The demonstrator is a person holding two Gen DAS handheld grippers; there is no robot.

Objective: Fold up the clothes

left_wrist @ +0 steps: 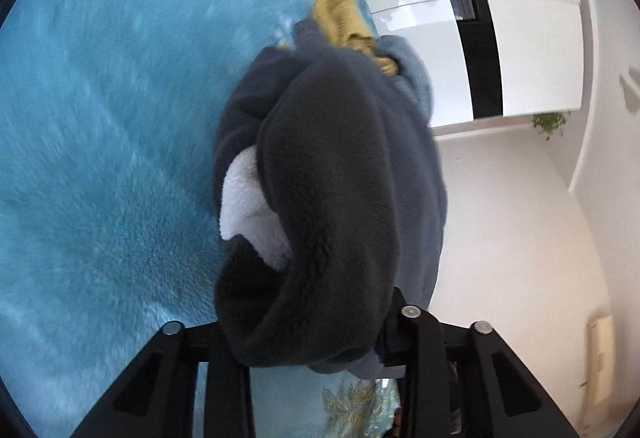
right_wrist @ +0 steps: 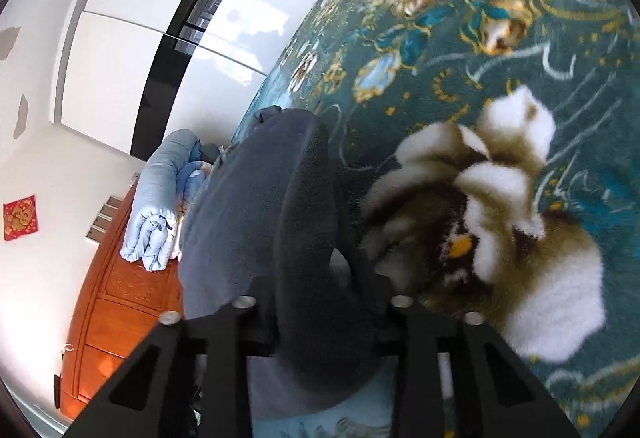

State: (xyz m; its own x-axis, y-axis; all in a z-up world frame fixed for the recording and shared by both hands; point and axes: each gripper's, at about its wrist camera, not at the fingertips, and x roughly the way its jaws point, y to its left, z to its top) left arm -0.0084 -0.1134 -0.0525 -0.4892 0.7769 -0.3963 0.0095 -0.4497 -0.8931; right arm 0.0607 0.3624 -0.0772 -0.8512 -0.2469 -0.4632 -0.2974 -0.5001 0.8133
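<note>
A dark grey fleece garment [left_wrist: 332, 177] with a white fleece patch [left_wrist: 248, 205] and a mustard yellow part [left_wrist: 340, 19] hangs bunched in my left gripper [left_wrist: 320, 350], which is shut on it above the turquoise fluffy blanket [left_wrist: 112, 137]. The same grey garment [right_wrist: 272, 205] is bunched in my right gripper [right_wrist: 320, 326], which is shut on it above a dark teal floral blanket [right_wrist: 500, 57]. The cloth hides the fingertips in both views.
White wardrobe doors with a black strip [left_wrist: 480, 37] and a white wall stand beside the bed. In the right wrist view a rolled light blue quilt [right_wrist: 160, 197] lies by an orange wooden headboard [right_wrist: 116, 302]. A red paper square [right_wrist: 20, 217] hangs on the wall.
</note>
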